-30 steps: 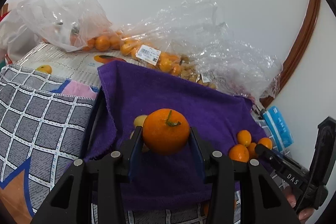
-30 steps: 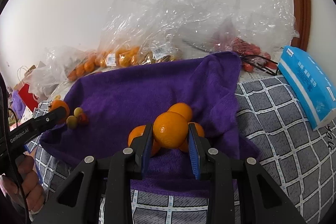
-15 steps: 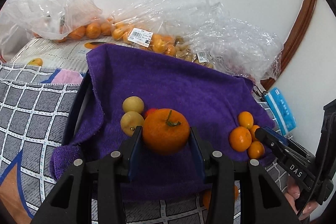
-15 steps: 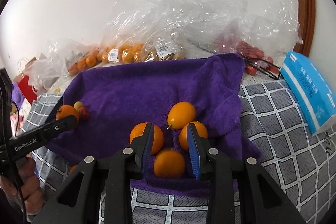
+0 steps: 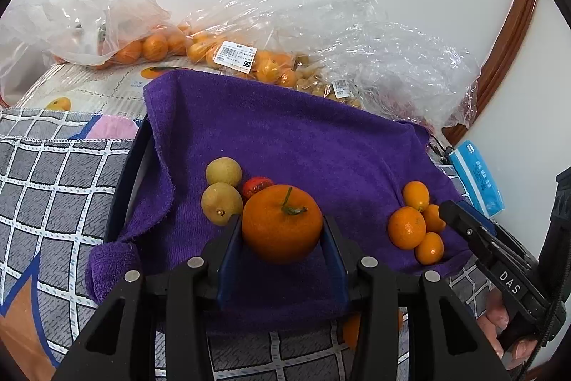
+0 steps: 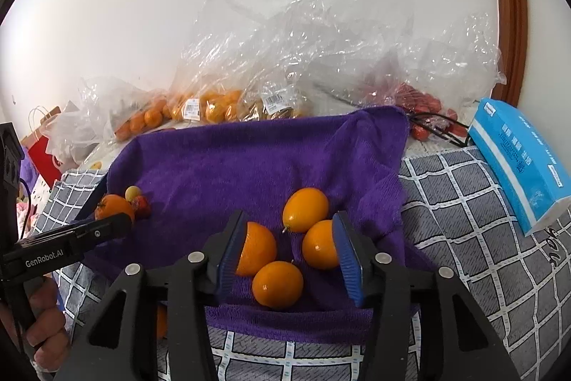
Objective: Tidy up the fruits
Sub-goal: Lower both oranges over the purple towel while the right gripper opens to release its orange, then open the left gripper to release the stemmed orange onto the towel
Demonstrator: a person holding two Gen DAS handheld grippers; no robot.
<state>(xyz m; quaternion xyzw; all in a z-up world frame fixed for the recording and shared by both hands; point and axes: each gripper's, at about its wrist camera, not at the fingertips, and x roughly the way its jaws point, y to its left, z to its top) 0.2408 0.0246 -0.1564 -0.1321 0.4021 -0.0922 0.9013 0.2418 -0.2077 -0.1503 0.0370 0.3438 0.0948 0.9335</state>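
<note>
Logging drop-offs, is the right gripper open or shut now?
Open: the right gripper fingers stand apart, holding nothing, four oranges lying on the purple towel.

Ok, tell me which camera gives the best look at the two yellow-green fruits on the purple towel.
The left wrist view. Both yellow-green fruits lie close and sharp there on the purple towel, just left of the orange held in the left gripper. The right wrist view shows only one of them, tiny at the far left, behind that orange.

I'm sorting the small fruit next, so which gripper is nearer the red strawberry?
Left. The left gripper, holding the orange, sits just in front of the strawberry; the right gripper is open over the kumquats, well away.
</note>
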